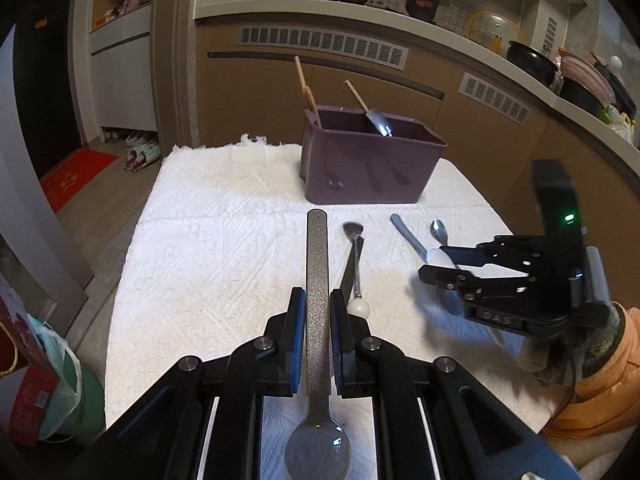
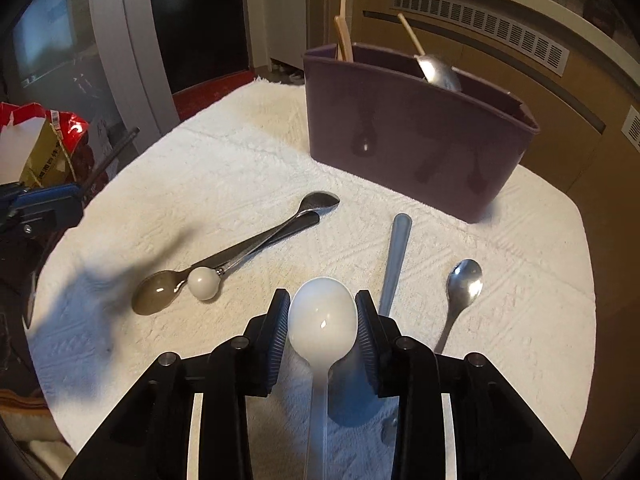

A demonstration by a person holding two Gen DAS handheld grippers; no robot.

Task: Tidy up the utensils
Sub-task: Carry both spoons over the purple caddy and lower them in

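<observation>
My left gripper [image 1: 318,300] is shut on a speckled grey metal spoon [image 1: 317,276], handle pointing forward, bowl toward the camera, above the white towel. My right gripper [image 2: 322,312] is shut on a white plastic spoon [image 2: 322,322] by its bowl; it also shows in the left wrist view [image 1: 440,265] at the right. A purple utensil box [image 1: 364,158] [image 2: 416,128] stands at the towel's far side with wooden-handled utensils [image 1: 305,90] and a metal scoop [image 2: 438,70] in it.
On the white towel [image 2: 224,168] lie a ball-ended spoon [image 2: 256,248] crossed over a dark spoon [image 2: 160,290], a grey-handled utensil [image 2: 396,256] and a small steel spoon [image 2: 464,284]. Kitchen cabinets stand behind. Bags sit on the floor at the left [image 1: 52,392].
</observation>
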